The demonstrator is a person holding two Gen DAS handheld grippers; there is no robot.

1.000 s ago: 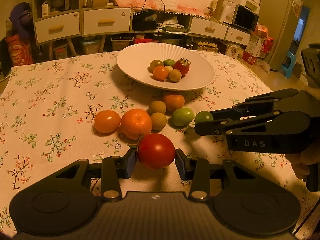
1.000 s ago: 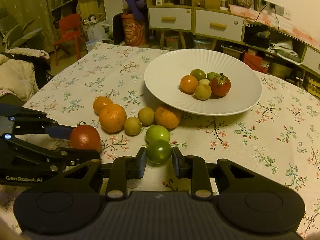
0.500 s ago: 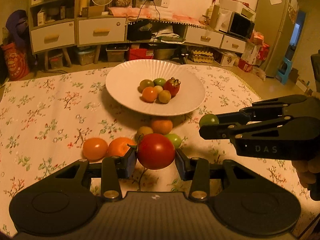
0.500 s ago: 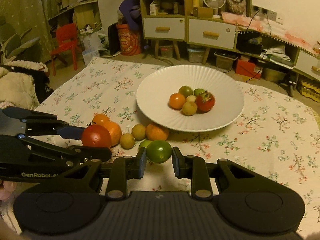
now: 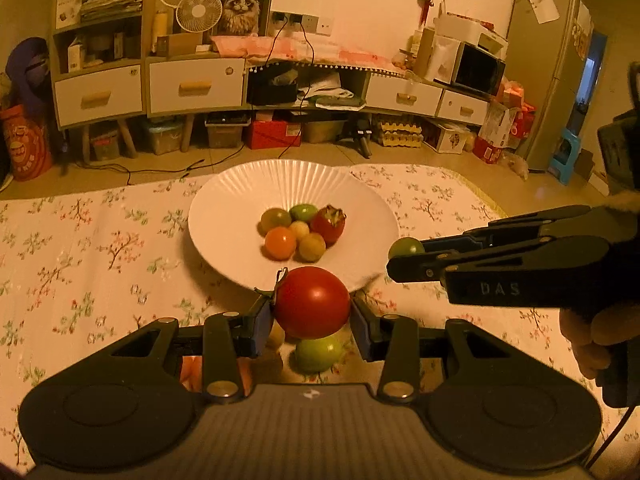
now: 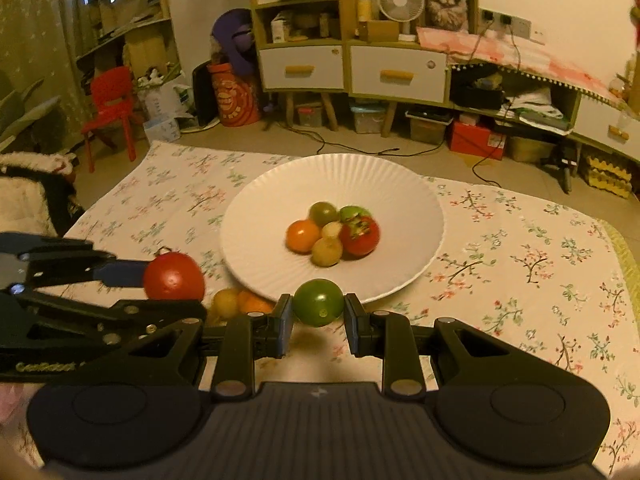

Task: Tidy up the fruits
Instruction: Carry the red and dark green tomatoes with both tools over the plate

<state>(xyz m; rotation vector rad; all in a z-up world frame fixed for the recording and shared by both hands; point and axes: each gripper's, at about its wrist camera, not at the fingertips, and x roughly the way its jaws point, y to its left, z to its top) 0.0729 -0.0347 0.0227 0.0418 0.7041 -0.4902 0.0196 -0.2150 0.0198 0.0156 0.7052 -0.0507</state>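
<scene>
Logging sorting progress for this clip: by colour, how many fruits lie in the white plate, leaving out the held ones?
Round red fruit with leafy cap: 1
Round orange fruit: 1
Round green fruits: 2
Round yellowish fruits: 2
Total in the white ribbed plate: 6

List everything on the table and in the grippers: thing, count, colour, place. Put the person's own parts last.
plate: 1, white, ribbed, centre of the table.
fruits on the plate: 6, clustered mid-plate: one red with a leafy cap, one orange, two green, two yellowish.
red tomato: 1, red, held off the table just short of the plate's near rim.
green tomato: 1, green, held off the table at the plate's near rim.
loose fruits on the cloth: at least 3 visible, yellowish, orange and green, in front of the plate, partly hidden by the grippers.
tablecloth: 1, pale floral, covers the table.
left gripper: 1, black, jaws shut on the red tomato.
right gripper: 1, black, jaws shut on the green tomato.
person's hand: 1, on the right gripper's handle.
</scene>
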